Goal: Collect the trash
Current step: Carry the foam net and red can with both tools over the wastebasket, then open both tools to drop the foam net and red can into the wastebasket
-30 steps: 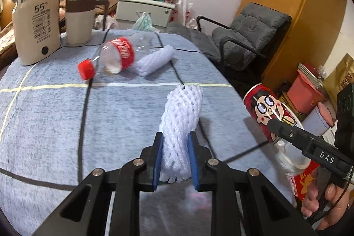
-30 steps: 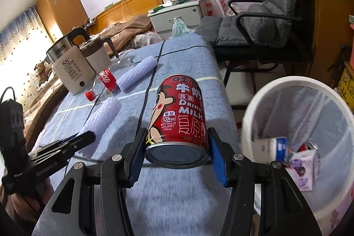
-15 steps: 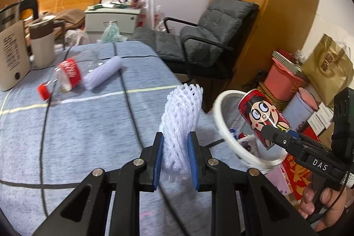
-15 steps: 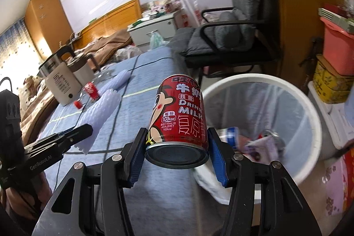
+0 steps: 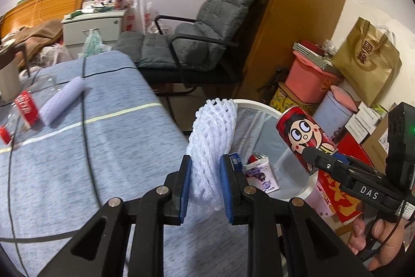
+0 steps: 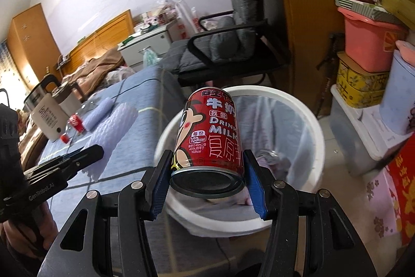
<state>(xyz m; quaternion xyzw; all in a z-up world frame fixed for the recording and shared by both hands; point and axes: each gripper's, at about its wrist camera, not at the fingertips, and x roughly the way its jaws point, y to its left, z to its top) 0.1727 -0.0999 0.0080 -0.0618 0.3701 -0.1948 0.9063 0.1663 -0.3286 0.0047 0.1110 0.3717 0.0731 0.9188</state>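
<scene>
My left gripper (image 5: 205, 173) is shut on a white foam net sleeve (image 5: 212, 131) and holds it at the table's right edge, beside the white trash bin (image 5: 259, 105). My right gripper (image 6: 207, 182) is shut on a red milk can (image 6: 211, 131) and holds it over the bin (image 6: 315, 121), which has a liner and some trash in it. The can (image 5: 302, 133) and the right gripper also show in the left wrist view, the sleeve (image 6: 111, 129) and the left gripper in the right wrist view.
On the blue-grey table (image 5: 77, 147) lie a second foam sleeve (image 5: 62, 100) and a plastic cola bottle (image 5: 23, 110). A kettle (image 6: 49, 116) stands at the far side. A grey armchair (image 5: 202, 38) stands behind the bin; boxes and pink tubs (image 5: 311, 79) stand to the right.
Both grippers have swung right from over the table towards the bin. The can now hangs over the bin's opening and the sleeve is at the table's edge next to it.
</scene>
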